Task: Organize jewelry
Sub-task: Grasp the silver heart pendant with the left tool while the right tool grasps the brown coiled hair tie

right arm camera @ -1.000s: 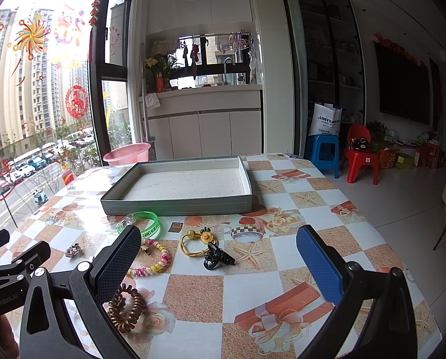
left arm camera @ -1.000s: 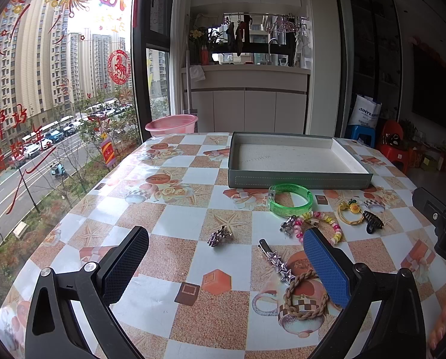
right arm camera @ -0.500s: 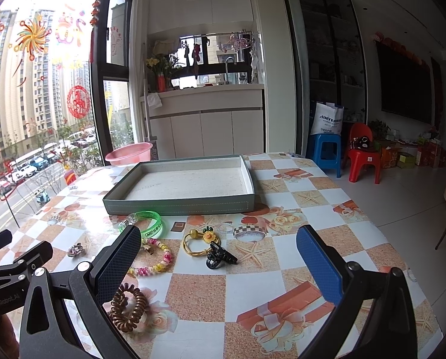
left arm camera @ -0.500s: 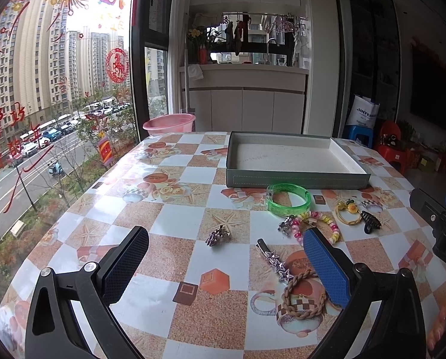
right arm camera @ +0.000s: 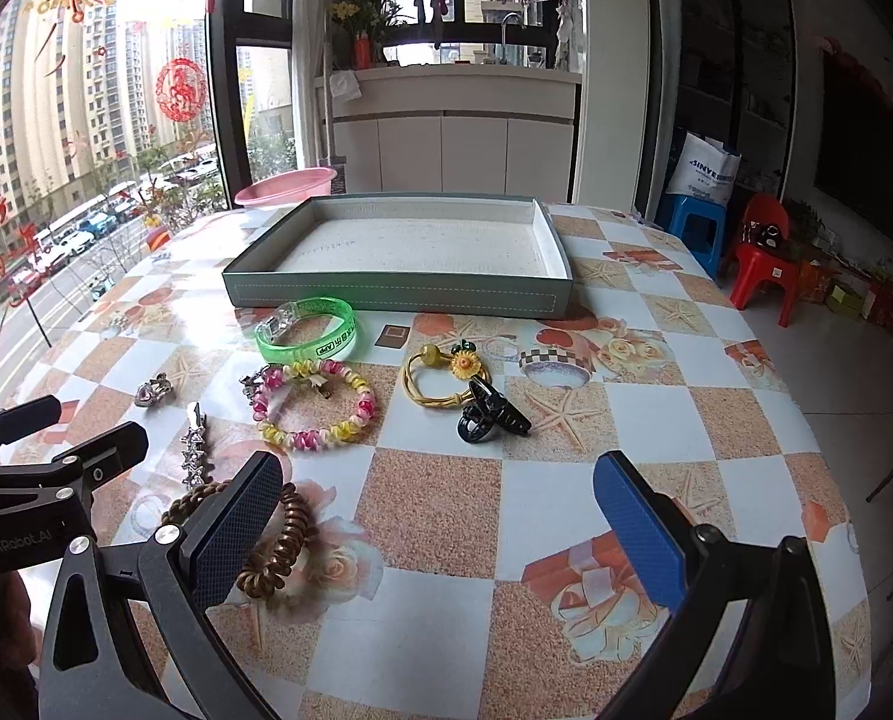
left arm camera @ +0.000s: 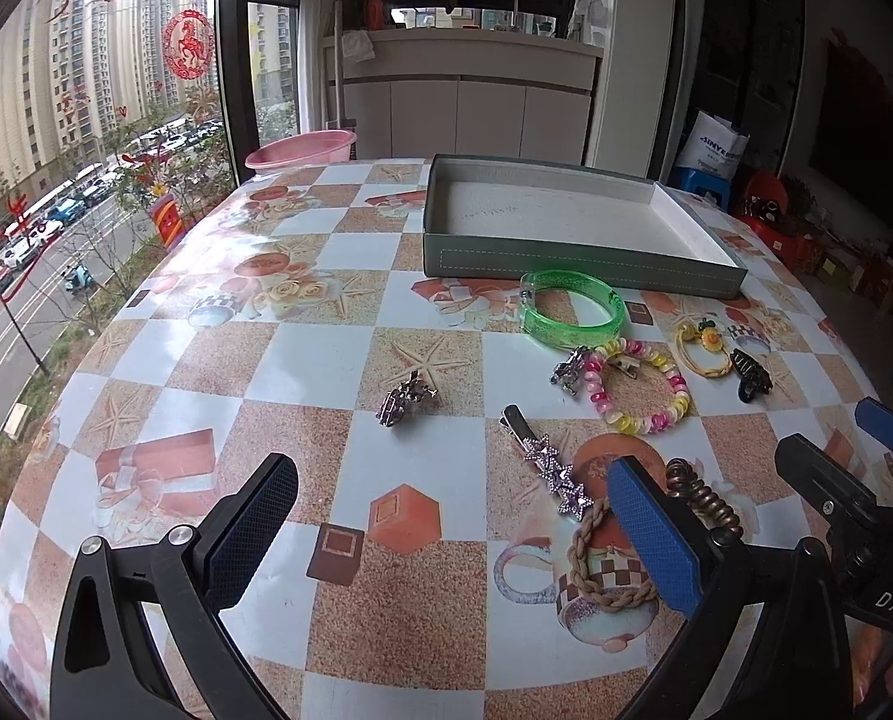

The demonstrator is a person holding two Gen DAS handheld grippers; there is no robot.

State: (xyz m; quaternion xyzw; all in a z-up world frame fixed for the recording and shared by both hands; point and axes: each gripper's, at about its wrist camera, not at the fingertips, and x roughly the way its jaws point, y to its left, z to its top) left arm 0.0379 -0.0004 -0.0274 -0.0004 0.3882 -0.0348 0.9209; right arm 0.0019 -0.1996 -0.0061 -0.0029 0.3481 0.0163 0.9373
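A shallow grey tray (left arm camera: 572,264) (right arm camera: 398,294) with nothing in it stands at the far side of the table. Loose jewelry lies in front of it: a green bangle (left arm camera: 571,311) (right arm camera: 307,330), a pink-and-yellow bead bracelet (left arm camera: 641,384) (right arm camera: 314,402), a yellow sunflower hair tie (left arm camera: 703,348) (right arm camera: 443,375), a black claw clip (left arm camera: 749,373) (right arm camera: 489,411), a silver brooch (left arm camera: 407,399) (right arm camera: 153,390), a star hair clip (left arm camera: 548,465) (right arm camera: 194,450), a braided tie (left arm camera: 605,564) and a brown coil tie (right arm camera: 278,540). My left gripper (left arm camera: 446,531) is open above the near table. My right gripper (right arm camera: 440,531) is open, holding nothing.
A pink basin (left arm camera: 299,150) (right arm camera: 284,186) sits at the table's far left edge by the window. A blue stool (right arm camera: 692,228) and a red chair (right arm camera: 767,252) stand on the floor to the right. The patterned table (right arm camera: 626,420) drops off at the right.
Both grippers have tilted down and moved closer to the table, so the jewelry now sits nearer and larger. Both stay open and nothing has been picked up.
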